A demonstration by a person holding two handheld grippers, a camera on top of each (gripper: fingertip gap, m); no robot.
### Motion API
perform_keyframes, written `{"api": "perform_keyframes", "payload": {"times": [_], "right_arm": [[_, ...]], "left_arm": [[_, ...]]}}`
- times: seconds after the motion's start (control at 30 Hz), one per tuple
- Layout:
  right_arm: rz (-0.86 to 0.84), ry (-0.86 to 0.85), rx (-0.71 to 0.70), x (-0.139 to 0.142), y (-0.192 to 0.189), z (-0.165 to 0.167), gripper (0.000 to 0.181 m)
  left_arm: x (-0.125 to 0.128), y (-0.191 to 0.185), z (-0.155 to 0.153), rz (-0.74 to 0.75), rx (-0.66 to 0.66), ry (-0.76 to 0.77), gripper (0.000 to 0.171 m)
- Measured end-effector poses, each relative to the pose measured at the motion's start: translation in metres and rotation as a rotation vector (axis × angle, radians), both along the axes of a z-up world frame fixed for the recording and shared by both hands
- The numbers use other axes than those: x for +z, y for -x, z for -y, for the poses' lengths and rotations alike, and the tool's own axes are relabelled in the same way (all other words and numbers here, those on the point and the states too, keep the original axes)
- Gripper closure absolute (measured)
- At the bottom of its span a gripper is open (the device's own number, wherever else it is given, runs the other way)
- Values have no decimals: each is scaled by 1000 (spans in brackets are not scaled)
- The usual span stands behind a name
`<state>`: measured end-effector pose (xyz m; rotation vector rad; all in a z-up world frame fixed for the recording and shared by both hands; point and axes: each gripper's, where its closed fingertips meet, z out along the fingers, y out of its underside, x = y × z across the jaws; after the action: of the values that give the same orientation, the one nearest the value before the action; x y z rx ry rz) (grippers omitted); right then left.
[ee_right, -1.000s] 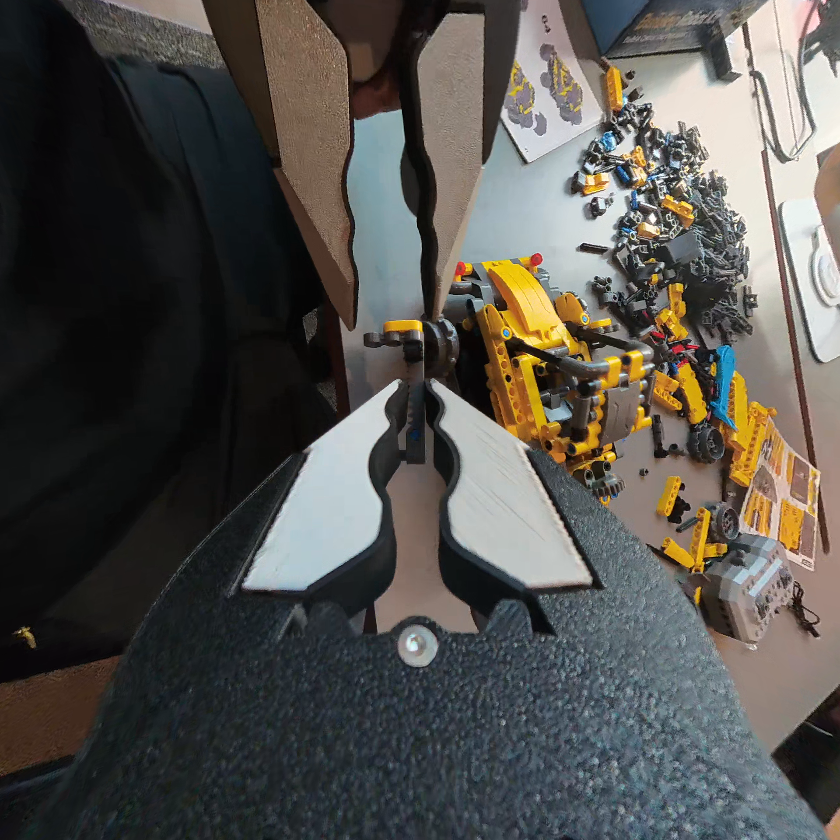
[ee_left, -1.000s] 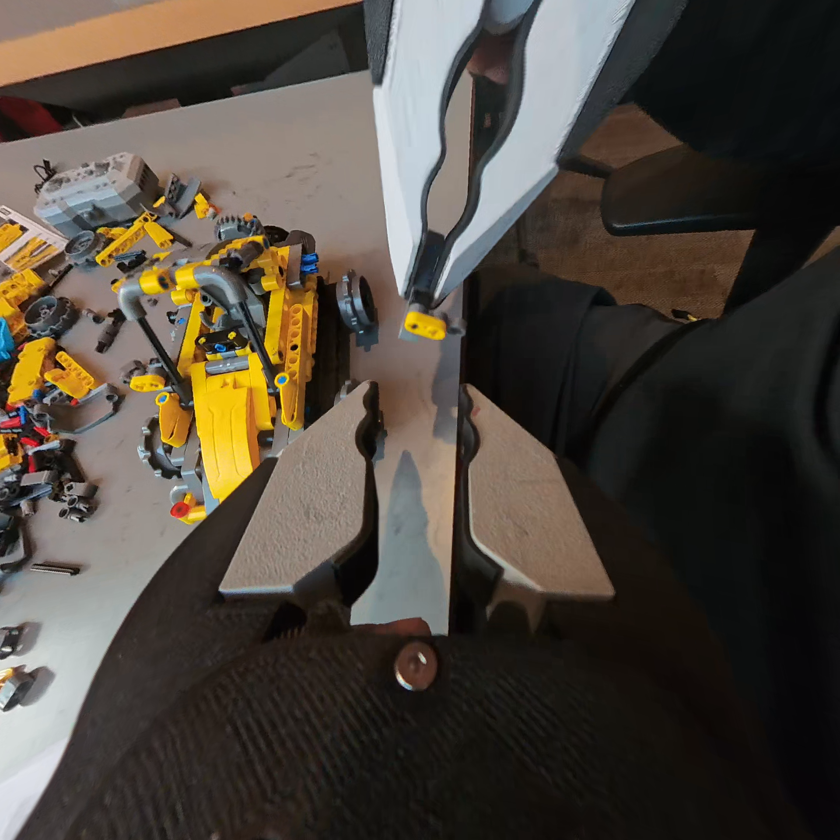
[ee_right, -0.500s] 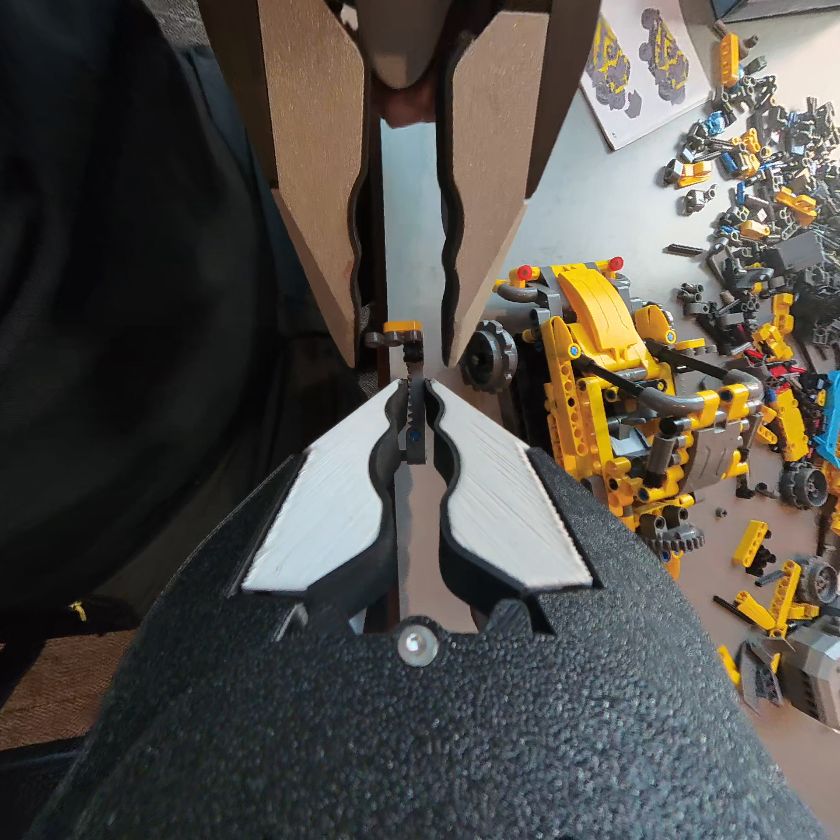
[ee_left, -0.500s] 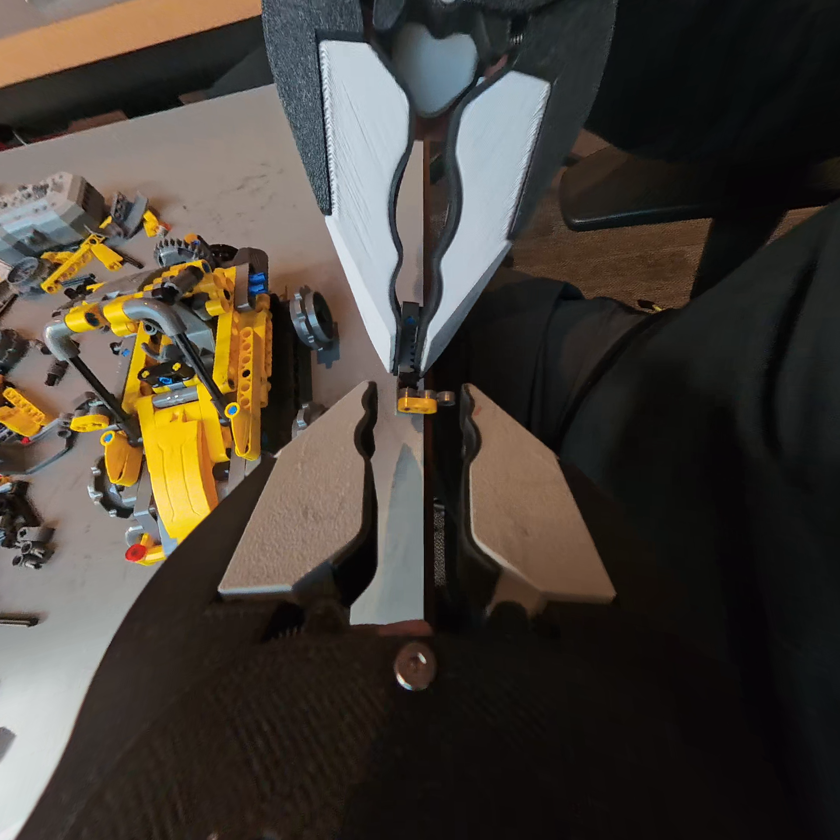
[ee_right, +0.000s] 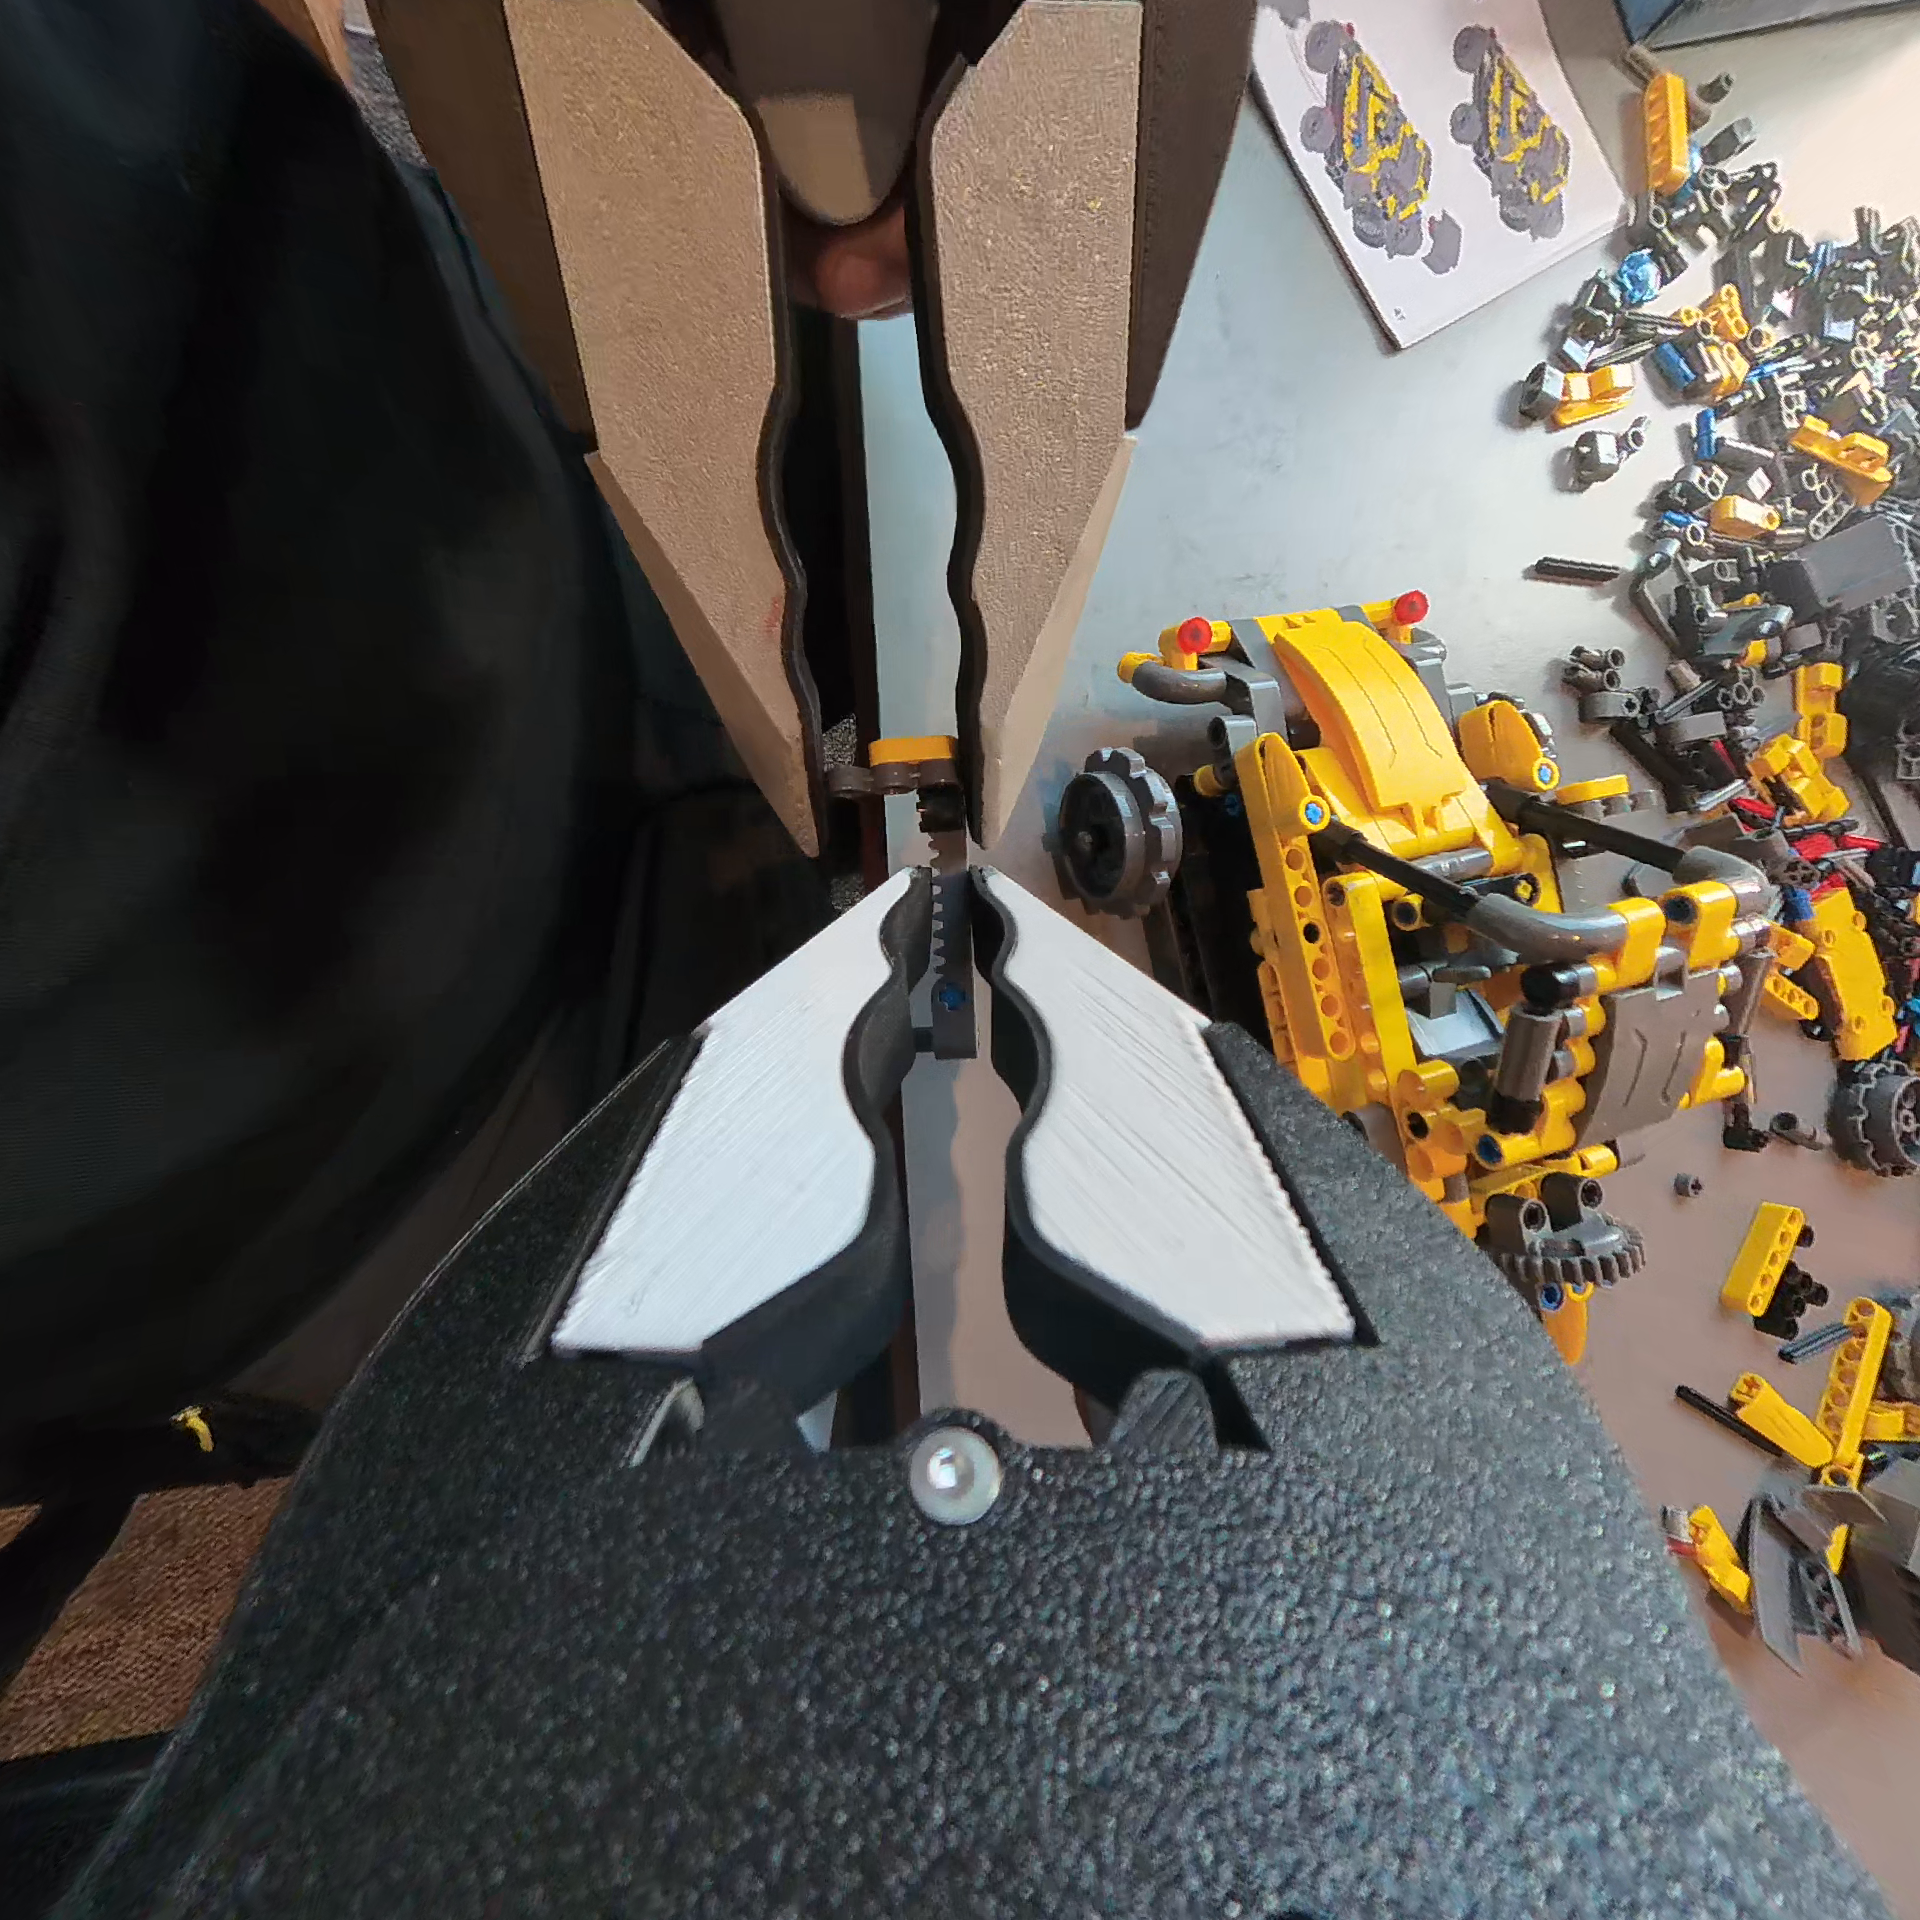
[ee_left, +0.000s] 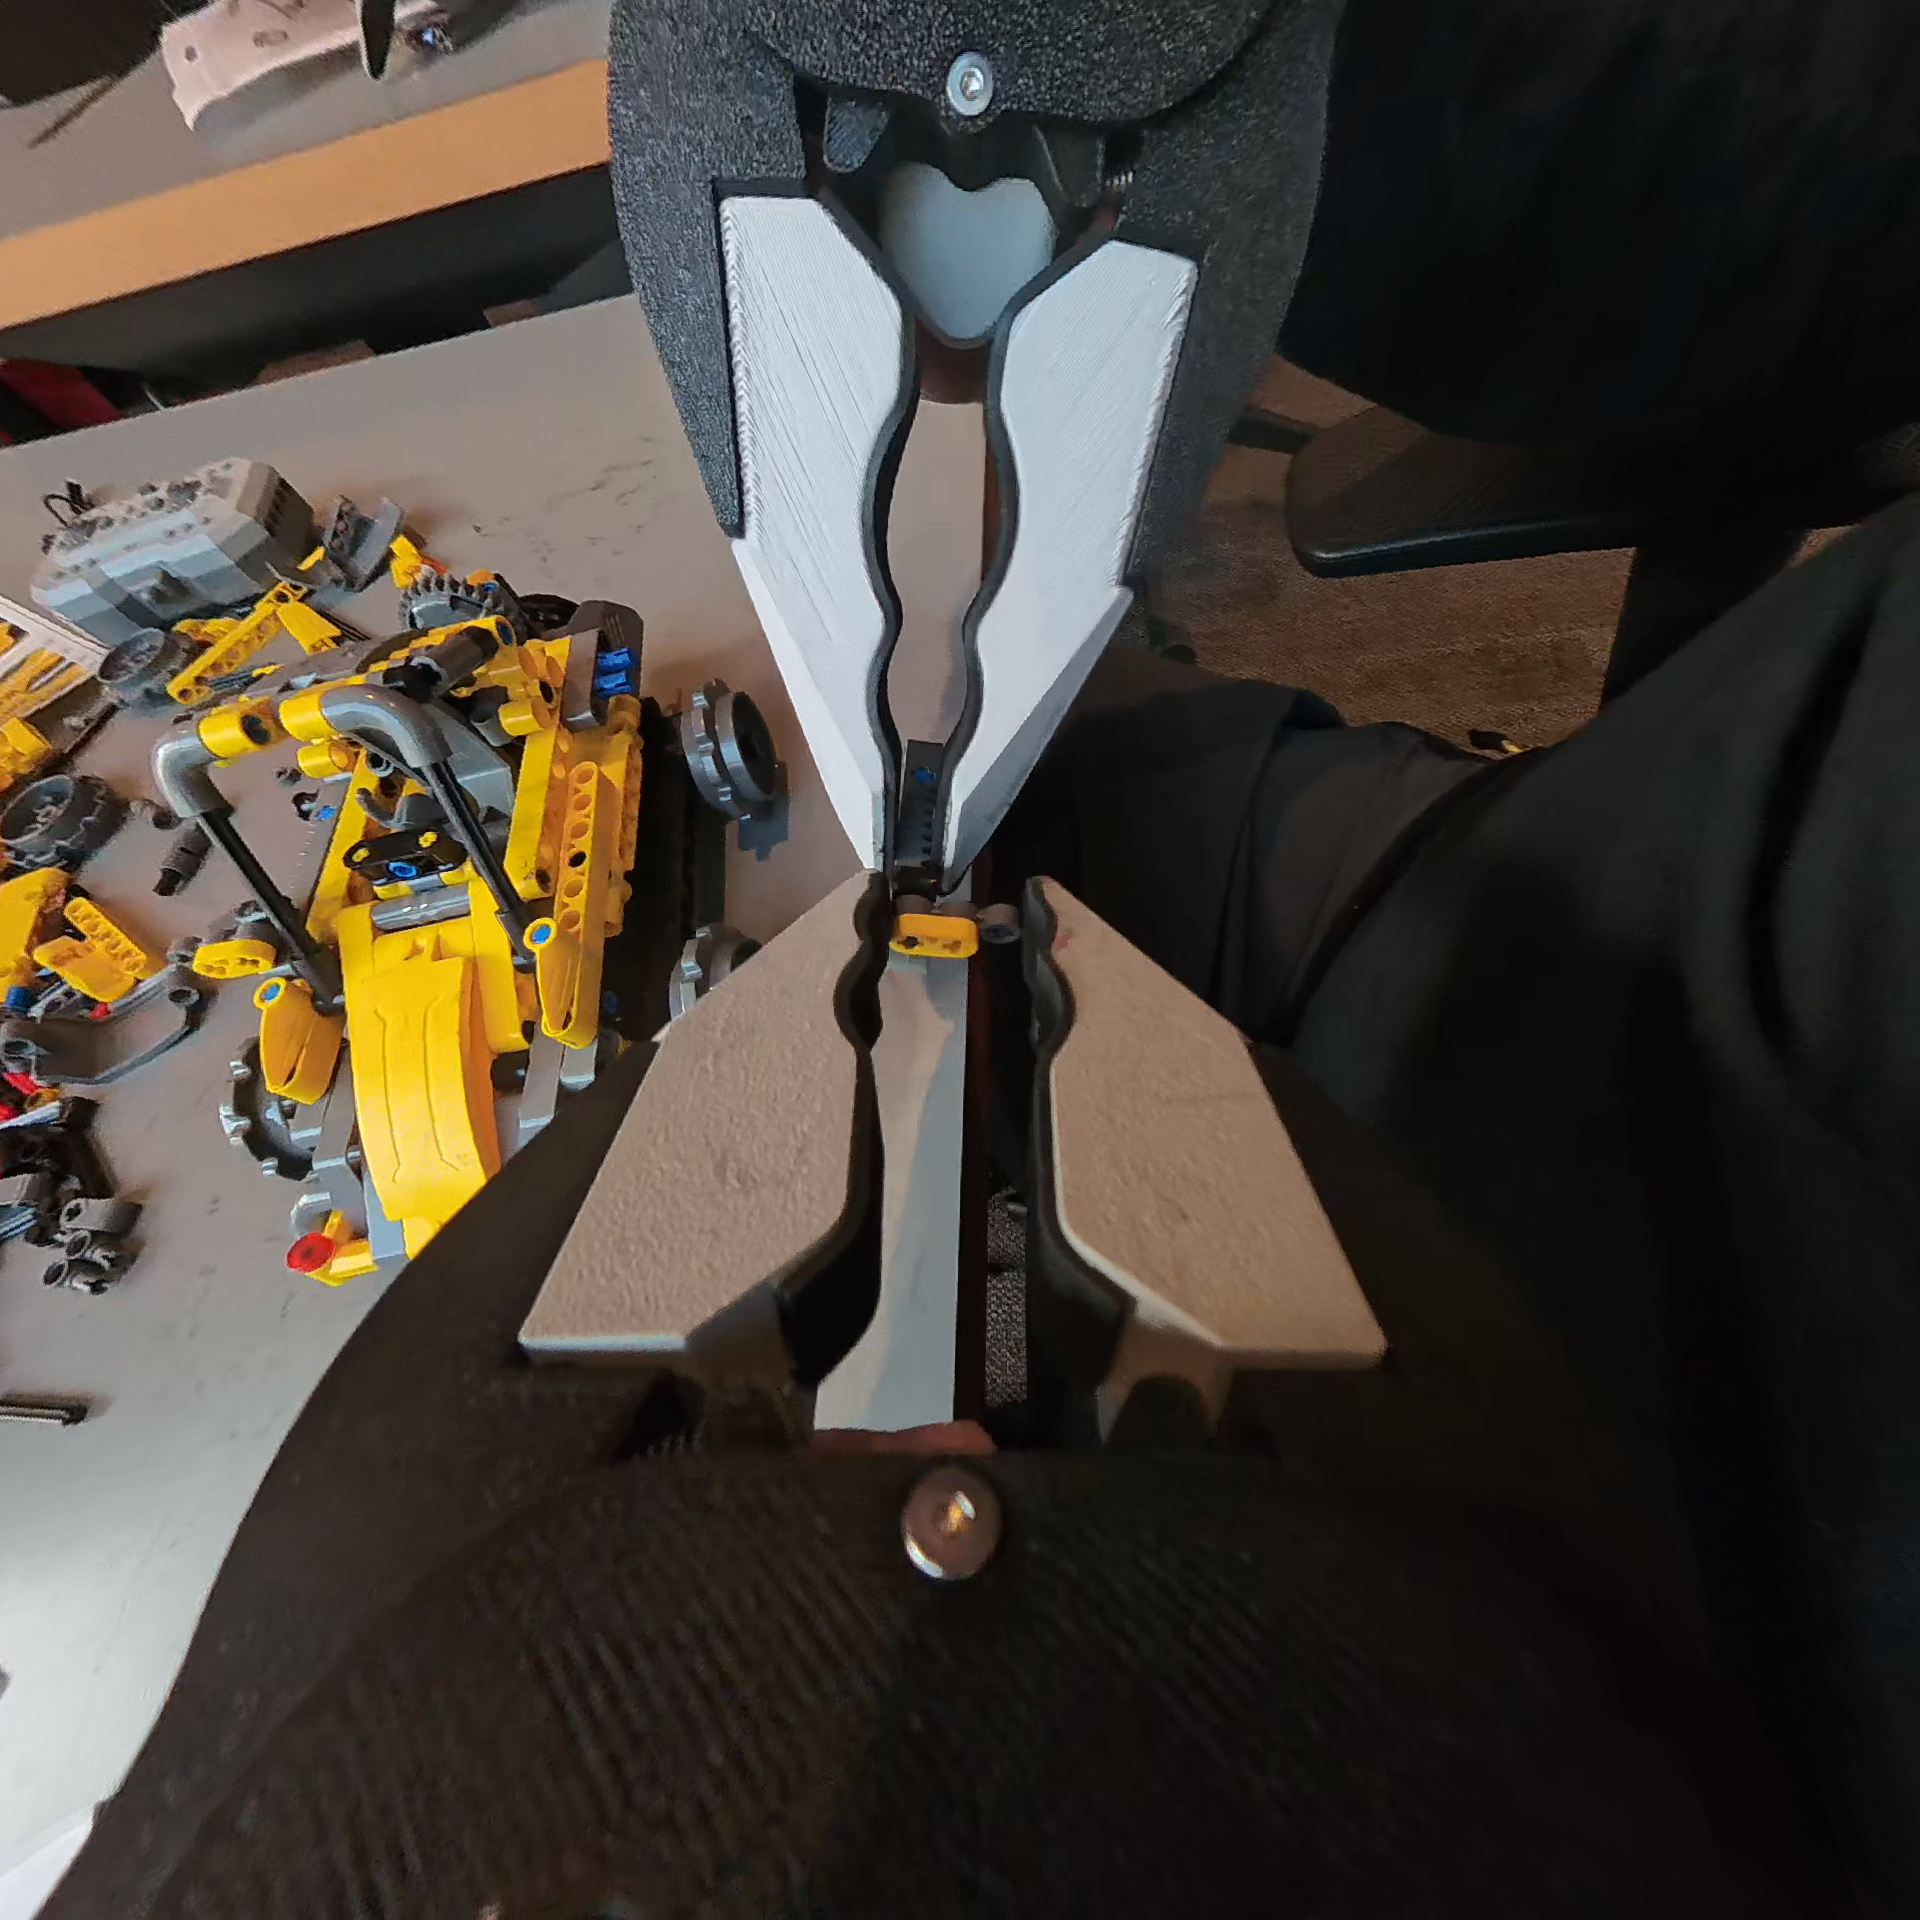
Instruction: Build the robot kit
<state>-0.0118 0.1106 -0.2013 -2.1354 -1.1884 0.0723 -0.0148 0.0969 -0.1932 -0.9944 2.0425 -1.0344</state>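
My right gripper [ee_right: 948, 879] is shut on a black toothed rack piece [ee_right: 948, 977] with a small yellow connector [ee_right: 912, 750] and a grey pin at its far end. My left gripper [ee_left: 956, 902] is open, tip to tip with the right one, over the table's near edge. The yellow connector [ee_left: 935, 931] sits between the left fingertips; its left end is close to the left finger, and I cannot tell if they touch. In the left wrist view the right gripper [ee_left: 914, 868] points down from above. In the right wrist view the left gripper [ee_right: 896, 831] does the same.
A yellow and grey brick vehicle model [ee_left: 416, 935] lies on the grey table [ee_left: 540, 436] just beside the grippers, also in the right wrist view [ee_right: 1455, 935]. Loose parts [ee_right: 1766, 416], an instruction sheet [ee_right: 1434, 156] and a grey box [ee_left: 177, 540] lie beyond. A person's dark clothing [ee_left: 1558, 1039] is beside the table edge. The tips of both grippers are at nearly the same place.
The two grippers have closed in on each other. The rack's yellow end, earlier clear of the left fingers, now sits between their tips. The left jaws stay equally open.
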Motion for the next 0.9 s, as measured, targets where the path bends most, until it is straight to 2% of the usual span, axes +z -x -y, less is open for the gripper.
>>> {"api": "perform_keyframes", "payload": {"times": [0.27,0.43,0.67,0.77,0.9], "right_arm": [[-2,-9,-9,2,-3,0,175],[27,-21,-41,1,-12,-1,174],[8,-39,-70,7,-20,-2,174],[4,-42,-66,7,-18,-2,174],[-17,-47,-58,8,-12,-5,174]], "left_arm": [[-3,-4,-4,-20,31,38,127],[-9,-2,-13,-65,59,80,99],[1,5,-18,-33,46,124,113],[2,4,-22,-22,68,112,105],[7,3,-19,25,68,87,112]]}}
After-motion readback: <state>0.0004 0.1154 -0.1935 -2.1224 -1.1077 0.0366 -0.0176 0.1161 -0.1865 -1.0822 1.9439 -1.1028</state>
